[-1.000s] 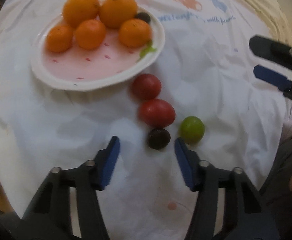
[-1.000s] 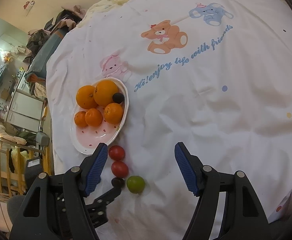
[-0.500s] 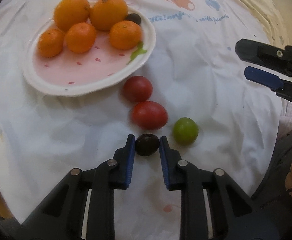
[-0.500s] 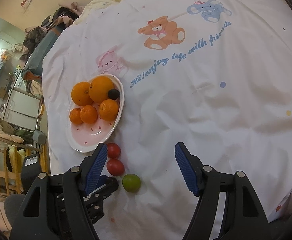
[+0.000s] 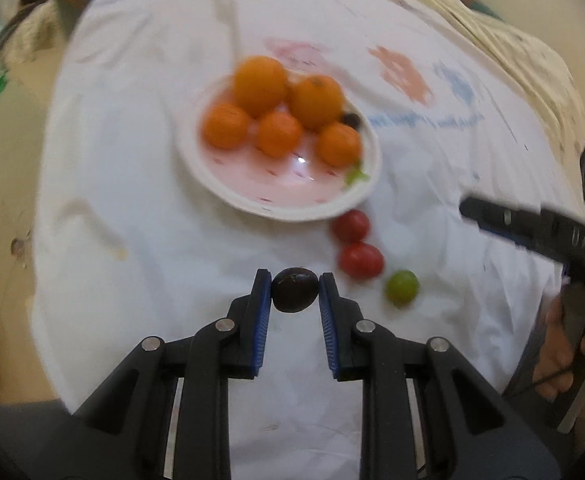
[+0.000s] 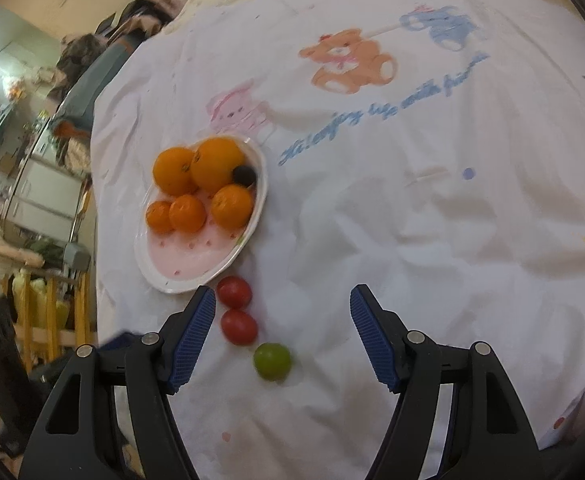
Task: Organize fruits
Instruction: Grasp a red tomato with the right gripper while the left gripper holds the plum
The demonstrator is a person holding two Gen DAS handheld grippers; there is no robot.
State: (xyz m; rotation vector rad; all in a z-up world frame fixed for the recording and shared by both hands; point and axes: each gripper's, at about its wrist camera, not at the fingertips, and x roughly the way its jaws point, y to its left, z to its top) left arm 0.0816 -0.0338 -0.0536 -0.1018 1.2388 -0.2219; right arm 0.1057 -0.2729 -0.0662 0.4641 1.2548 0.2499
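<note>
My left gripper [image 5: 295,285] is shut on a small dark plum [image 5: 295,290] and holds it above the white sheet. Beyond it sits a pink-and-white plate [image 5: 292,208] bearing several oranges [image 5: 259,85] and one more dark plum [image 5: 351,120]. Two red tomatoes [image 5: 361,260] and a green fruit [image 5: 402,288] lie on the sheet to the right of the held plum. In the right wrist view my right gripper [image 6: 283,320] stands open over the sheet, with the tomatoes [image 6: 239,326] and the green fruit [image 6: 272,361] lying between its fingers, untouched. The plate [image 6: 196,276] is to its upper left.
The sheet [image 6: 412,220] is printed with a bear, an elephant and blue writing. At the left beyond the bed's edge are a wooden rail [image 6: 52,320] and cluttered furniture [image 6: 32,184]. A person's hand [image 5: 560,360] holds the right gripper's handle at the right.
The left jaws closed on the dark plum and lifted it off the sheet, drawing back from the plate. The right gripper stayed open and almost still.
</note>
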